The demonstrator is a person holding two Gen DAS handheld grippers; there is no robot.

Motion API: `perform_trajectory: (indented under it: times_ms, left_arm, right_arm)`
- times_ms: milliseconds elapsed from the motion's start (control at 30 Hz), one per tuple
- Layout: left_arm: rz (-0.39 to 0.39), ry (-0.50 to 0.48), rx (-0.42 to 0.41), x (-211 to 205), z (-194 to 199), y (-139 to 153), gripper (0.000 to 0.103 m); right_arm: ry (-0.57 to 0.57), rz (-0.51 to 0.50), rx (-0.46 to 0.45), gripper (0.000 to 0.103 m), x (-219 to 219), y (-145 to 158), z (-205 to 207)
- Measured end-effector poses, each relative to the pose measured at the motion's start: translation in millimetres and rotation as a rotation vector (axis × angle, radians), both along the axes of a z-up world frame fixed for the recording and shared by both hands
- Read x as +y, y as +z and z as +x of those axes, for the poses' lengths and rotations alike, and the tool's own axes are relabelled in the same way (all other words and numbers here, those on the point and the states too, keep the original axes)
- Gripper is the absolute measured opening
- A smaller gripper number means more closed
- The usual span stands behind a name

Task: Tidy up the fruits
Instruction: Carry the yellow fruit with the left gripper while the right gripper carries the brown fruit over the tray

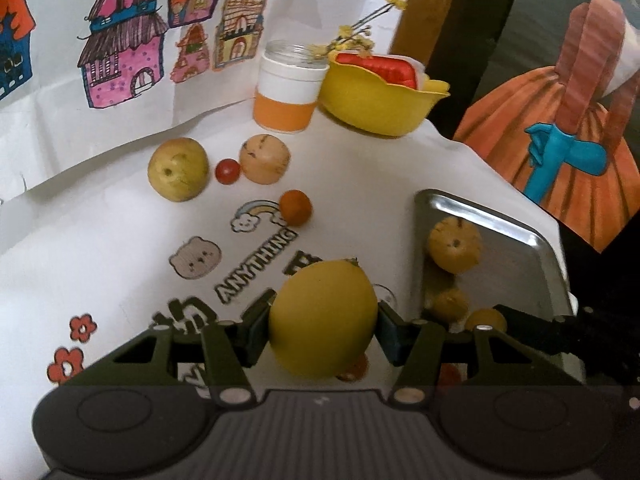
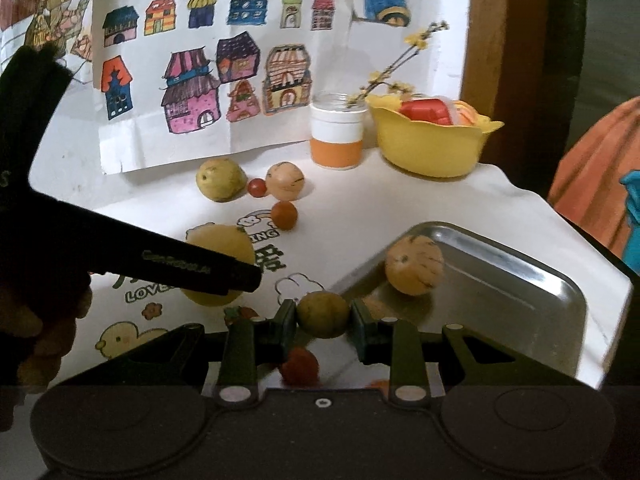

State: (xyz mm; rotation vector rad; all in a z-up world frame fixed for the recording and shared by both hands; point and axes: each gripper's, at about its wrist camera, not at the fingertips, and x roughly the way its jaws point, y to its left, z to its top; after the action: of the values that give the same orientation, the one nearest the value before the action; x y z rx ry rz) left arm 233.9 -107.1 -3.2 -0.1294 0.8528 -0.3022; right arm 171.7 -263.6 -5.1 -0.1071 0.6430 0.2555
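With the steel tray (image 2: pixel 520 280) as reference, the left gripper (image 1: pixel 323 326) clamps the large yellow fruit (image 1: pixel 323 316) just beside its near-left edge, while the right gripper (image 2: pixel 322 330) clamps the small greenish fruit (image 2: pixel 322 314) over the same edge; each should clear the rim, then lower into bare steel away from the striped fruit (image 2: pixel 415 265).

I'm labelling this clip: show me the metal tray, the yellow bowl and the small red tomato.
metal tray (image 2: pixel 520 280): right wrist view, bare floor.
yellow bowl (image 2: pixel 428 148): right wrist view, outer wall.
small red tomato (image 1: pixel 227 171): left wrist view, its middle.

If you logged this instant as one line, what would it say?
left gripper: shut on large yellow lemon | right gripper: shut on small greenish-yellow fruit | metal tray: one tan round fruit
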Motion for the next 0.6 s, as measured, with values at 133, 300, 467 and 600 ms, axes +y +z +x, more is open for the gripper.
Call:
perform_trajectory:
  times_ms: [133,300,467,600]
  left_arm:
    - [-0.009,-0.020,-0.004,-6.1,-14.0,4.2,0.060]
    - [-0.009,-0.048,-0.008,-15.2,-29.4,8.6,0.060]
    - [-0.012,-0.071,-0.014,-23.1,-43.7,10.8,0.060]
    - [-0.008,-0.092,-0.012,-29.2,-57.0,10.3,0.060]
  right_arm:
    - [-0.037,0.002,0.002,0.031,-10.7,0.9,-15.8]
    - [-0.075,0.003,0.015,0.031,-24.3,-2.8,-32.8]
    - [-0.100,0.007,0.022,0.031,-32.2,-6.4,-47.8]
    - [-0.113,0.014,0.028,0.031,-34.8,-8.3,-58.3]
